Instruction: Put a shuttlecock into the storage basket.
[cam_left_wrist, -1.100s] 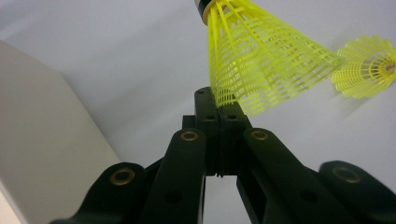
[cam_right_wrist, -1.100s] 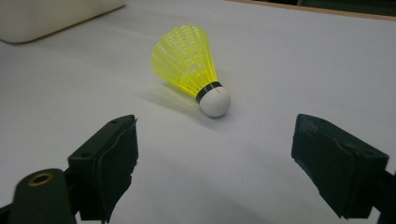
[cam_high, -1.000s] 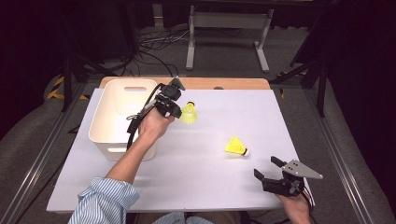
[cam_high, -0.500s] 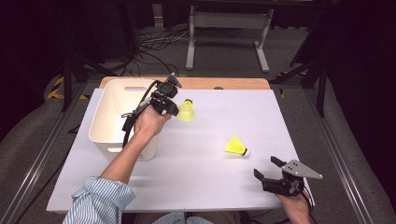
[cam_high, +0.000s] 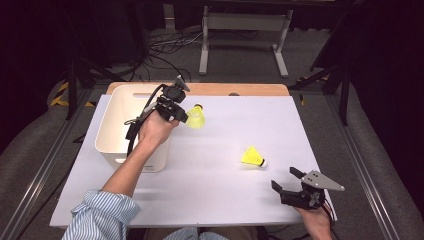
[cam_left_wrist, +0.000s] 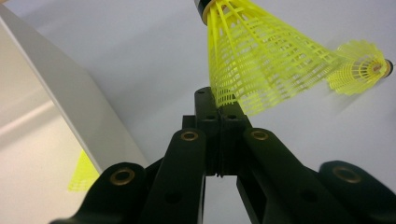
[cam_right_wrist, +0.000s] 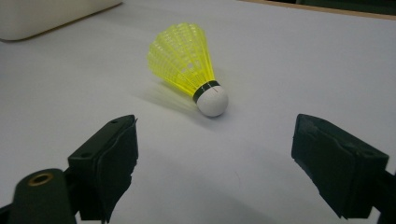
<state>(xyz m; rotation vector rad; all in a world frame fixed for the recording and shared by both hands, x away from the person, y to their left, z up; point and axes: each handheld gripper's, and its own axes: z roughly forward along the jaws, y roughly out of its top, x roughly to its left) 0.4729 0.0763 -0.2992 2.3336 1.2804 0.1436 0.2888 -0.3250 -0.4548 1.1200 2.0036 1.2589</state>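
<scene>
Beside the white bin (cam_high: 117, 131), at its right rim: left gripper (cam_high: 181, 114) clamped on the skirt edge of a yellow shuttlecock (cam_high: 195, 117), lifted clear of the desk (cam_high: 215, 200). In the left gripper view, jaws pressed tight together on the mesh of the held shuttlecock (cam_left_wrist: 261, 65), cork end pointing away; bin wall (cam_left_wrist: 60, 116) close at the left of that view, with a yellow patch on or inside the bin, too unclear to name.

Step in hand, as judged: carry-over of the held shuttlecock to the bin. Next move calls for a swing across the bin's right rim, high enough for the skirt to pass over the wall, then release above the hollow.

Well to the right of the bin, on the white desk: second shuttlecock (cam_high: 252, 157), lying on its side, white cork (cam_right_wrist: 212, 100) toward the near edge. Right gripper (cam_high: 289, 180) farther right again from the bin, near the front corner of the desk, jaws wide apart and empty, aimed at that shuttlecock but short of it; nothing between the pads.

In the way: the bin's right wall itself, close to the held skirt; grip thin, on the skirt edge alone, so a slip seems possible. Cable (cam_high: 137, 120) of the left gripper draped over the bin. Beyond the bin, dark floor with a metal stand (cam_high: 245, 30) and loose cables, well clear of the work.
</scene>
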